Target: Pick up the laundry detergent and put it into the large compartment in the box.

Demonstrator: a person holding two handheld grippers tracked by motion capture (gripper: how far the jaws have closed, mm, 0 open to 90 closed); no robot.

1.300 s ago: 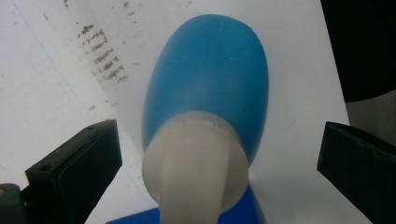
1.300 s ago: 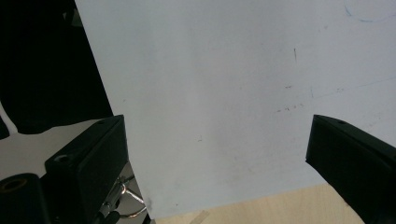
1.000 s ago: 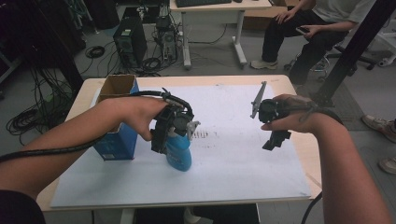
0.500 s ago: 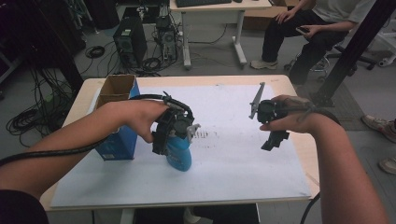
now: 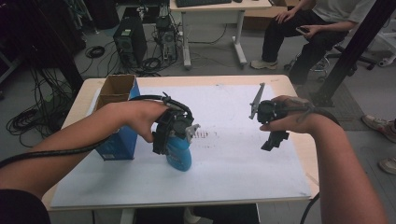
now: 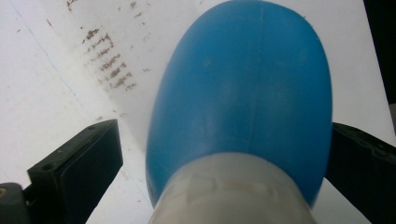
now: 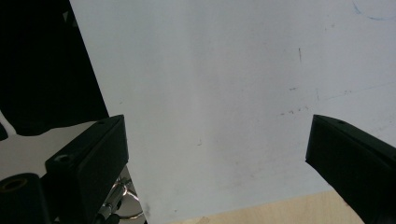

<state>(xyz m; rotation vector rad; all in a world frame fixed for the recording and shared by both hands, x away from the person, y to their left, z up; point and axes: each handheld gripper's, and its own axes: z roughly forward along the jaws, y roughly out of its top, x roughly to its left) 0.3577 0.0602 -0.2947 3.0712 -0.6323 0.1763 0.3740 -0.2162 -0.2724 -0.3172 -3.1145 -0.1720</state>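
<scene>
A blue plastic bottle with a white collar stands on the white sheet left of the table's middle. My left gripper comes down over it from above, jaws on either side of its body. In the left gripper view the bottle sits between the jaws of the gripper; a strip of paper shows between the left jaw and the bottle's side. My right gripper hangs over the sheet's right part, apart from the bottle. Its jaws stand wide with only paper between them.
A blue box with an open cardboard top stands left of the bottle, under my left forearm. Brown smudges mark the sheet. The wooden table edge runs close on the right. A seated person and computer towers are beyond the table.
</scene>
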